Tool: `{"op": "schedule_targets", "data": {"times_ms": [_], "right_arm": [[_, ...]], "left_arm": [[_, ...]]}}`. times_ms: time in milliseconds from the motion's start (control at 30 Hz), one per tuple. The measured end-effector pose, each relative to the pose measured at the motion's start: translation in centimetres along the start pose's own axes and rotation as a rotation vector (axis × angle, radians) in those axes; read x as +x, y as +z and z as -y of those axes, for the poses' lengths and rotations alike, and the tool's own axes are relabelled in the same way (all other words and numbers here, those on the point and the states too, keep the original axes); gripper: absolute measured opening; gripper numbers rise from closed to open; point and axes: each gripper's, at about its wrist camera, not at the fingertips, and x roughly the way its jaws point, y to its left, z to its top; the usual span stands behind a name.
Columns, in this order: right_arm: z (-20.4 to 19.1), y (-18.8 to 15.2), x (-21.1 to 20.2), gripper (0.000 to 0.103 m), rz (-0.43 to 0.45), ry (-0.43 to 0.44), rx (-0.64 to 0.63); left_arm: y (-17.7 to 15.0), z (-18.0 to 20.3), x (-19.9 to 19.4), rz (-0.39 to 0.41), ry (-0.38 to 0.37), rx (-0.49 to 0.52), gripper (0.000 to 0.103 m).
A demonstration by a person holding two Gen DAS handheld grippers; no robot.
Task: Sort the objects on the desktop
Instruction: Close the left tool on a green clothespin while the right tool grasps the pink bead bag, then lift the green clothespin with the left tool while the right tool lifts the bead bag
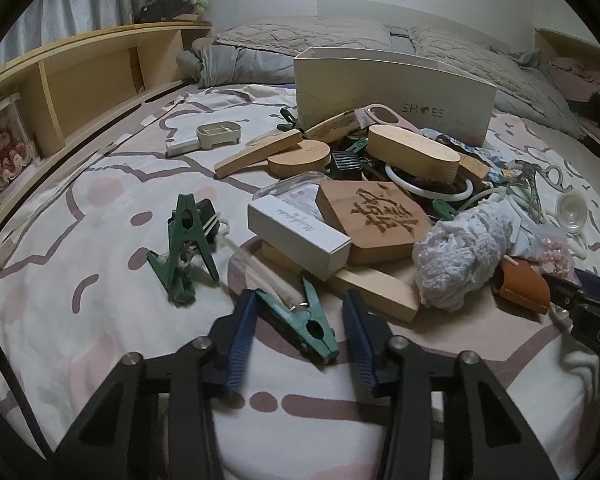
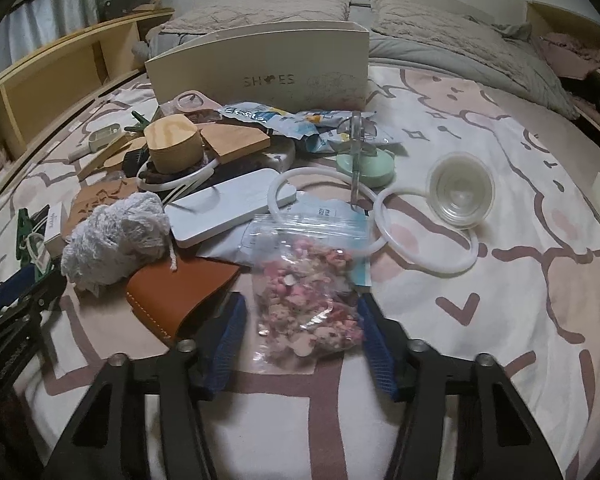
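Observation:
A green clothes clip (image 1: 300, 326) lies slantwise on the bedspread between the blue pads of my left gripper (image 1: 300, 298). Its far tip is close to the left pad and a small gap shows at the right pad, so the jaws stand open around it. A second green clip (image 1: 182, 246) stands to the left. In the right wrist view a clear zip bag of pink beads (image 2: 306, 300) lies between the pads of my right gripper (image 2: 302, 300). The right pad is at the bag's edge, the left pad is apart from it. A brown leather case (image 2: 180, 294) lies just left of that gripper.
A cream shoe box (image 1: 392, 92) stands behind a heap of wooden blocks (image 1: 380, 220), a white carton (image 1: 298, 236) and a ball of white yarn (image 2: 116, 232). White rings (image 2: 424, 236), a clear plastic cup (image 2: 460, 192) and a white slab (image 2: 232, 208) lie to the right. Wooden shelves (image 1: 80, 76) line the left.

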Motion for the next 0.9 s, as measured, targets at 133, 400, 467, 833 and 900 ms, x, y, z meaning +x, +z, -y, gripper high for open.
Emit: {"op": "schedule_targets", "data": {"times_ms": [133, 400, 467, 833, 900], "right_arm": [[0.2, 0.0, -0.2, 0.042, 0.003, 0.013, 0.005], [0.5, -0.3, -0.7, 0.035, 0.003, 0.027, 0.013], [0.5, -0.5, -0.9, 0.035, 0.001, 0.026, 0.013], [-0.1, -1.9, -2.4, 0.035, -0.01, 0.014, -0.036], [0.0, -1.9, -2.4, 0.035, -0.009, 0.01, -0.032]], "left_arm": [[0.0, -0.2, 0.0, -0.006, -0.003, -0.012, 0.034], [-0.6, 0.4, -0.6, -0.011, -0.019, 0.031, 0.033], [-0.8, 0.6, -0.8, -0.014, -0.023, 0.047, 0.027], [-1.7, 0.6, -1.8, -0.03, -0.035, 0.076, 0.023], [-1.7, 0.6, -1.8, -0.028, -0.032, 0.069, 0.023]]}}
